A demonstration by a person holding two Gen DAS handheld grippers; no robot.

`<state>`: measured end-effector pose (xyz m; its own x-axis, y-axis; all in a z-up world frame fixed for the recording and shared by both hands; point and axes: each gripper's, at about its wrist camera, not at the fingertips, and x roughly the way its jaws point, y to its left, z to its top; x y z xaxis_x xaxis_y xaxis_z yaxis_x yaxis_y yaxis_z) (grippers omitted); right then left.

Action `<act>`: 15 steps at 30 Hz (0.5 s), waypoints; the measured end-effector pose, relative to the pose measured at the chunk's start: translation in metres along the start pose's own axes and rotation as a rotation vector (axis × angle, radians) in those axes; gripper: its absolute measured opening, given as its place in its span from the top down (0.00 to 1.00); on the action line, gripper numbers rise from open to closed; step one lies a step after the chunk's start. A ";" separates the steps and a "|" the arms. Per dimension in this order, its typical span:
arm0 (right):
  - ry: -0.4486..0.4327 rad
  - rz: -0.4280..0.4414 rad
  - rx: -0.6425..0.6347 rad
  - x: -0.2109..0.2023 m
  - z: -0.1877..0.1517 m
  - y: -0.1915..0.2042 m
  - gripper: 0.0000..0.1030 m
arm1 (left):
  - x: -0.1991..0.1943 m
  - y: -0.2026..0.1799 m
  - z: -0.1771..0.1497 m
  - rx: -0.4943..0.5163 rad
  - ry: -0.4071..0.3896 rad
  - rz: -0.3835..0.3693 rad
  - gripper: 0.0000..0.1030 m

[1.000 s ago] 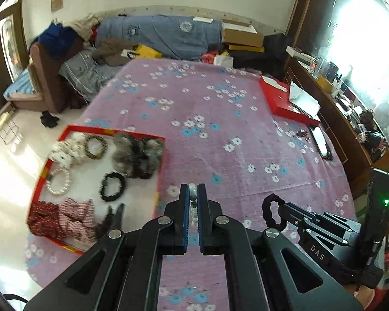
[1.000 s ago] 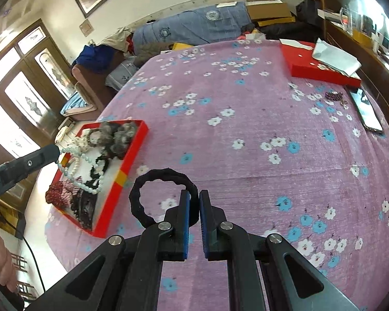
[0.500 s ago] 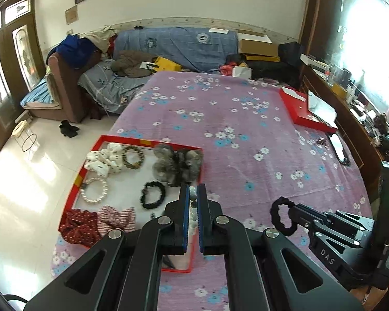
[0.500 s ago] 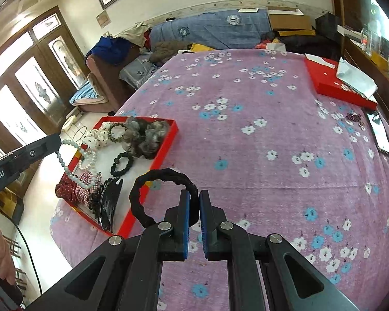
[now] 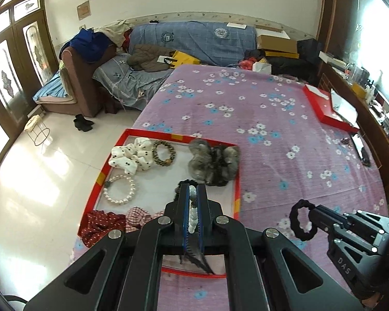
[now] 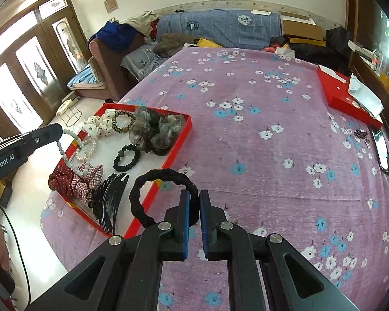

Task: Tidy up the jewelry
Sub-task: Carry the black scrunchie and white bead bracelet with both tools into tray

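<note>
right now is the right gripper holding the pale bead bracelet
No, the right gripper is shut on a black hair tie, while the pale bead bracelet hangs from the left gripper over the red tray.

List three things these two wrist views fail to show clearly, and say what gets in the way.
- Left wrist view: the near part of the red tray lies behind the left gripper.
- Same view: the pale bead strand mostly sits between the fingers.
- Right wrist view: the dark beads by the phone are too small.
</note>
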<state>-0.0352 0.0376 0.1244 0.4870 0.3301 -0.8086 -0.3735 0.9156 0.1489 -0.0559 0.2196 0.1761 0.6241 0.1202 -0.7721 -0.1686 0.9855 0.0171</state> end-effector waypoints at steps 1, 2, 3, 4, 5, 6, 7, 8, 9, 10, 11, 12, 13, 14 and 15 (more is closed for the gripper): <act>0.005 -0.003 0.001 0.002 0.001 0.002 0.92 | 0.003 0.003 0.000 0.002 0.001 0.007 0.95; 0.009 -0.006 0.001 0.004 0.002 0.004 0.92 | 0.004 0.005 0.000 0.003 0.001 0.012 0.95; 0.012 -0.009 0.000 0.005 0.002 0.006 0.92 | 0.005 0.007 0.001 0.005 0.002 0.017 0.95; 0.014 -0.011 -0.001 0.006 0.003 0.008 0.92 | 0.008 0.009 0.001 0.006 0.002 0.023 0.95; 0.016 -0.013 -0.003 0.007 0.004 0.010 0.92 | 0.011 0.013 0.001 0.004 0.005 0.026 0.95; 0.018 -0.015 -0.006 0.008 0.005 0.012 0.92 | 0.013 0.016 0.001 0.002 0.007 0.027 0.95; 0.019 -0.017 -0.008 0.009 0.006 0.015 0.92 | 0.015 0.019 0.001 0.000 0.010 0.028 0.95; 0.020 -0.019 -0.011 0.010 0.007 0.017 0.92 | 0.017 0.021 0.001 -0.002 0.011 0.028 0.95; 0.022 -0.020 -0.013 0.011 0.008 0.020 0.92 | 0.018 0.023 0.001 -0.003 0.012 0.030 0.95; 0.023 -0.021 -0.015 0.012 0.009 0.022 0.92 | 0.021 0.026 0.001 -0.005 0.015 0.030 0.95; 0.025 -0.023 -0.017 0.014 0.010 0.024 0.92 | 0.022 0.028 0.002 -0.006 0.017 0.030 0.95; 0.026 -0.024 -0.018 0.014 0.010 0.026 0.92 | 0.025 0.030 0.002 -0.009 0.021 0.029 0.95; 0.027 -0.026 -0.019 0.015 0.011 0.028 0.92 | 0.026 0.032 0.002 -0.010 0.022 0.027 0.95; 0.028 -0.027 -0.019 0.016 0.011 0.029 0.92 | 0.028 0.034 0.003 -0.012 0.025 0.024 0.95; 0.029 -0.028 -0.019 0.017 0.012 0.031 0.92 | 0.029 0.036 0.003 -0.013 0.027 0.023 0.95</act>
<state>-0.0287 0.0747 0.1221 0.4741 0.2975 -0.8287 -0.3755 0.9196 0.1154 -0.0412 0.2586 0.1559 0.5994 0.1393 -0.7882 -0.1924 0.9809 0.0271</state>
